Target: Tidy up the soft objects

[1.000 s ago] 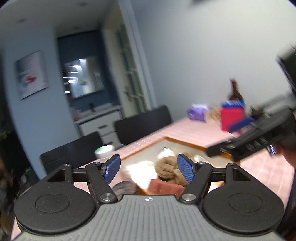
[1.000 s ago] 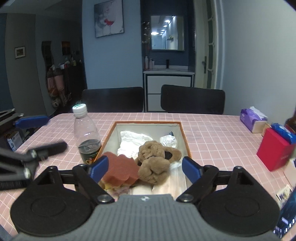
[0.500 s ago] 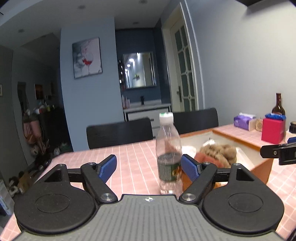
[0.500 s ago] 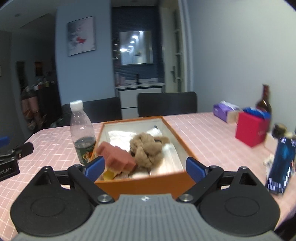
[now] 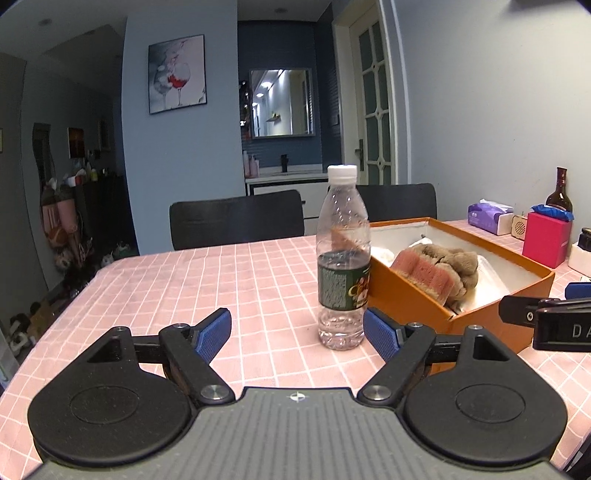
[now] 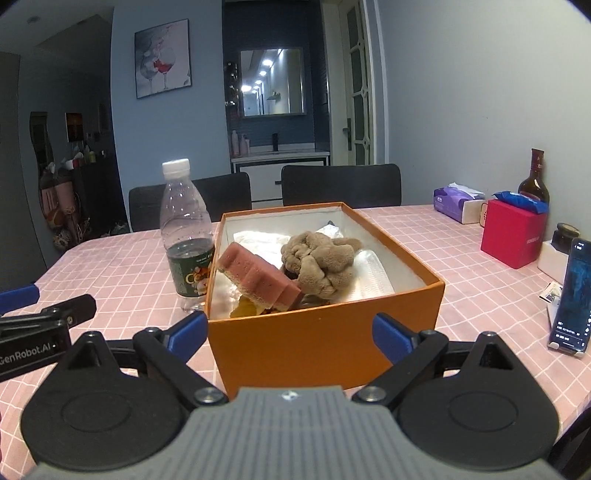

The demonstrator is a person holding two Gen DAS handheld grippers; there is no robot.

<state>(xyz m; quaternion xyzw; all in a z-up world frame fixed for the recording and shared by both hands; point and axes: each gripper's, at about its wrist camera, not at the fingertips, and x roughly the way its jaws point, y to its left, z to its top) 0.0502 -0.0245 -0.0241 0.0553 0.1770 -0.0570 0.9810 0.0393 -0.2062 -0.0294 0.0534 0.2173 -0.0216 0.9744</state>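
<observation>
Your soft toy (image 6: 321,258) and sponge (image 6: 258,278) already sit in the orange box (image 6: 325,332) mid-worktop, and your left claw (image 5: 297,332) and right claw (image 6: 290,332) are wide open, holding nothing.

The room had pale blue-grey walls (image 5: 480,110) and a darker blue alcove (image 6: 273,92) at the back, where a mirror (image 5: 282,102) reflected bright ceiling lights above a white vanity cabinet (image 6: 279,173). A framed picture of wine glasses (image 5: 176,74) hung to the left of the alcove, and a white door with glass panes (image 5: 373,110) stood to its right. Two dark chairs (image 5: 236,218) were set along the far side of the bench (image 5: 184,288), which was covered with a pink checked cloth. Along the dim left wall stood a dark cabinet (image 6: 92,192) with small items on top. Recessed spots (image 5: 43,23) dotted the ceiling.
</observation>
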